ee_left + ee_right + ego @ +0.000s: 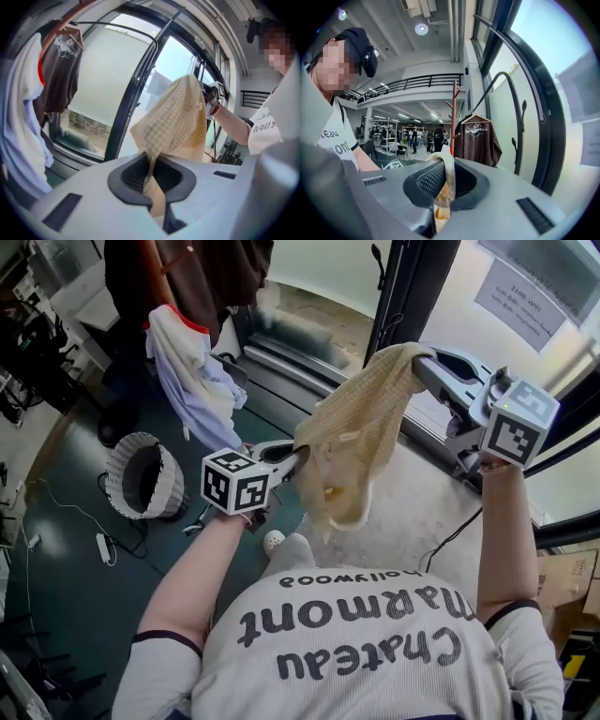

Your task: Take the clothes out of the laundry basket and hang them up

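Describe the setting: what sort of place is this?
Probably a large open workshop or office hall, not a home: a mezzanine railing, rows of shelves, and tall windows.

Head view doesn't really give me the fingers, the yellow cloth hangs over the ends of the left gripper and right gripper. Inside of the laundry basket is just dark, can't tell what's in there. Brown shirt is chopped off by the top edge. Window sign is too blurry to read, and the people way back in the right gripper view are too tiny to make out
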Motion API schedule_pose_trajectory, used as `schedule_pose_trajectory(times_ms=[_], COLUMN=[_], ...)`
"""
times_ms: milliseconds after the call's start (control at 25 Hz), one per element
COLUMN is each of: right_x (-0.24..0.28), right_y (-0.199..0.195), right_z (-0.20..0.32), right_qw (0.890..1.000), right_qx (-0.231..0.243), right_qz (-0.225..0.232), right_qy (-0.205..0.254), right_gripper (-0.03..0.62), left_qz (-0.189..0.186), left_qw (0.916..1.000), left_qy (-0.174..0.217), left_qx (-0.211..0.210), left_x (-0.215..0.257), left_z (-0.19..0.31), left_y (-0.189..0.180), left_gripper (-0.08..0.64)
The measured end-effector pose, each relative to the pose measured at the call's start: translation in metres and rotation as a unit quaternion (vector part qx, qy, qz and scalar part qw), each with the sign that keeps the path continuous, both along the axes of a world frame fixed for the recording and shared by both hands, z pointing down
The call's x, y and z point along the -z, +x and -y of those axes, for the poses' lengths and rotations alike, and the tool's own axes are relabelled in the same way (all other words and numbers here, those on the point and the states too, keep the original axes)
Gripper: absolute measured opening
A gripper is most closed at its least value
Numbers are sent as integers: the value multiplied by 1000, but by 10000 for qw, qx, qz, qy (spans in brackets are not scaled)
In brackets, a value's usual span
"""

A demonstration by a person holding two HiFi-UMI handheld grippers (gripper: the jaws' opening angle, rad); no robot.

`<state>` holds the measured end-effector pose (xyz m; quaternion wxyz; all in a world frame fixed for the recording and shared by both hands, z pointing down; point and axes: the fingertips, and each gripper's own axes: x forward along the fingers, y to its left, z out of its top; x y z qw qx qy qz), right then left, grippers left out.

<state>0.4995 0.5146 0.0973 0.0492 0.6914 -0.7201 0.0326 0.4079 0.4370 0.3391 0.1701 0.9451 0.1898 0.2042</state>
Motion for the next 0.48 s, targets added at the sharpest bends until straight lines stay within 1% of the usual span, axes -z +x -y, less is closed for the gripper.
schedule_pose_trajectory(times_ms=[160,240,360,480], right_x=[-22,-34,-55,-69], right_y=[10,13,16,15], right_z=[26,45,81,120], right_qw=[9998,9998,9993,9982], right_qx=[-44,-17,-18,19], right_qz=[180,196,-19,-181], right_qy=[-10,-65,-376,-579], right_gripper=[34,34,34,34], left_qz=[-167,-235,-246,-362], left_qw=[9975,9952,9897,9824], left_qy=[298,404,789,900], left_qx=[618,855,1170,1597], left_x=[23,33,48,69], left_z=[64,92,138,186], left_y=[-25,-40,-64,-84], left_gripper=[28,28,28,28])
